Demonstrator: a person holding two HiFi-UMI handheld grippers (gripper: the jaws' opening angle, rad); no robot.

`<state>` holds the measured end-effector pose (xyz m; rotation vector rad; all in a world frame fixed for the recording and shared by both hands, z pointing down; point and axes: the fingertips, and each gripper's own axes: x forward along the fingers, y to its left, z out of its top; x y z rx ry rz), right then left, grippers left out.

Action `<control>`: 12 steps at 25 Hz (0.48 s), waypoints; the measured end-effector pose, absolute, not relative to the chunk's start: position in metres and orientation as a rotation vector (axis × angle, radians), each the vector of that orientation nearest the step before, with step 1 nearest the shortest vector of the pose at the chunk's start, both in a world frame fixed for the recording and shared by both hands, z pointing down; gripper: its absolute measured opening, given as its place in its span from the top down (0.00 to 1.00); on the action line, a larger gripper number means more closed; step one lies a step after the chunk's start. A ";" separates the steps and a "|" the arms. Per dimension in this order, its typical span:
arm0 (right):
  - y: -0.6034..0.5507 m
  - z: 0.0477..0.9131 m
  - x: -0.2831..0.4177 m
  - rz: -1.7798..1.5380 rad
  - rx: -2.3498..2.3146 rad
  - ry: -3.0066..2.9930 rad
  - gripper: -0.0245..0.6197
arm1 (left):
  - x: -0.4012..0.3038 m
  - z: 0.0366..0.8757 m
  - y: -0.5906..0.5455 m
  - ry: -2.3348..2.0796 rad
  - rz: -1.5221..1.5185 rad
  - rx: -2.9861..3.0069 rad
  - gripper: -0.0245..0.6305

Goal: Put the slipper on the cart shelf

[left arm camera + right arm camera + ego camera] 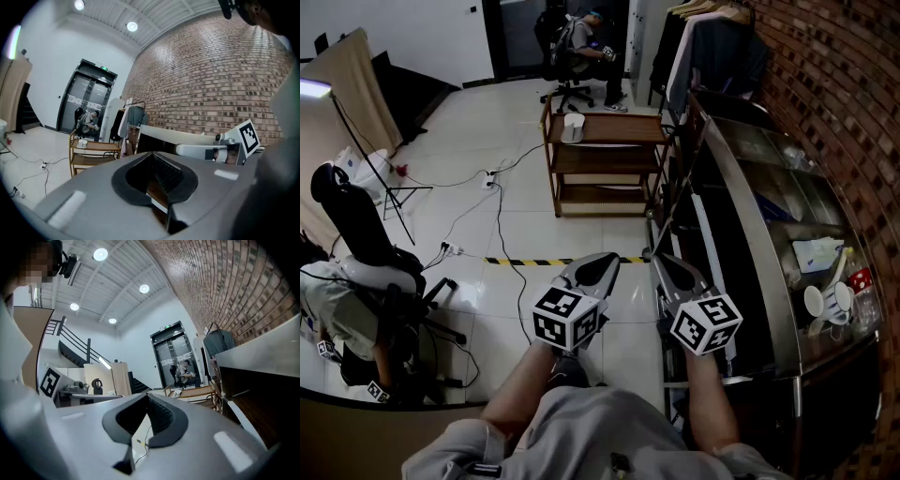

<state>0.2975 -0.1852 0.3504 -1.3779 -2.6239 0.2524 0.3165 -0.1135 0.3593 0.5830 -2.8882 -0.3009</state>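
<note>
A white slipper [573, 128] lies on the top shelf of a wooden cart [605, 155] across the tiled floor, far ahead of both grippers. In the head view my left gripper [592, 270] and right gripper [668, 269] are held side by side at waist height, jaws pointing toward the cart. Both are shut, with nothing between the jaws. The left gripper view shows the cart [91, 152] with the slipper [82, 143] small at the left. In the right gripper view the cart [192, 392] and slipper [177, 393] stand just right of the jaw tips.
A long stainless counter [769, 216] with cups [825, 300] runs along the brick wall on the right. A person sits on an office chair [581, 47] behind the cart. Cables [497, 206] and a yellow-black tape strip [525, 261] cross the floor. A chair [366, 244] stands at left.
</note>
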 end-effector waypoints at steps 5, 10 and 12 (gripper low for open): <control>-0.169 0.352 0.275 0.252 -1.388 -2.618 0.96 | 0.292 0.359 -0.096 -2.896 -0.304 0.573 0.95; -0.137 0.356 0.238 0.244 -1.396 -2.602 0.96 | 0.256 0.361 -0.065 -2.899 -0.313 0.563 0.95; -0.121 0.358 0.218 0.239 -1.395 -2.599 0.96 | 0.236 0.363 -0.048 -2.896 -0.316 0.556 0.95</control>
